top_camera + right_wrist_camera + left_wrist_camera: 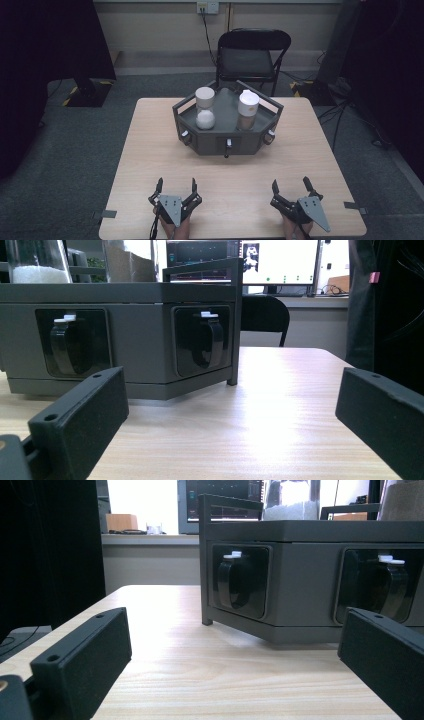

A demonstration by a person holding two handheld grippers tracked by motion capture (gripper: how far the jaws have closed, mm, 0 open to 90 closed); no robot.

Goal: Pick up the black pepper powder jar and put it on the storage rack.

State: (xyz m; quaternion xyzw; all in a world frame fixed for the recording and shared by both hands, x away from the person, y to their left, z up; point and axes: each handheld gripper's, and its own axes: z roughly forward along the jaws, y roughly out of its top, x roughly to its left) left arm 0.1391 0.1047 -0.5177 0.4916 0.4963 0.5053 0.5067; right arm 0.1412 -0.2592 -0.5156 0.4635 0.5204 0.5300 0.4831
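Note:
A dark grey hexagonal tray-box (200, 142) stands at the middle back of the wooden table (145, 150). On it stand two clear jars with white lids: the left jar (205, 107) holds white powder, the right jar (248, 110) holds a brownish fill. The box's front faces carry recessed black knobs (228, 146) with white tips. My left gripper (176, 187) rests open near the front edge, left of centre. My right gripper (290, 185) rests open at the front right. From the left gripper view the box (310, 580) is ahead, with nothing between the jaws. The right gripper view faces the box (130, 335) too.
A black folding chair (252, 55) stands behind the table. Dark curtains and stands flank both sides. Cables trail on the floor at the right. Bare table lies between the grippers and the box. Grey tape tabs (356, 206) mark the table's front corners.

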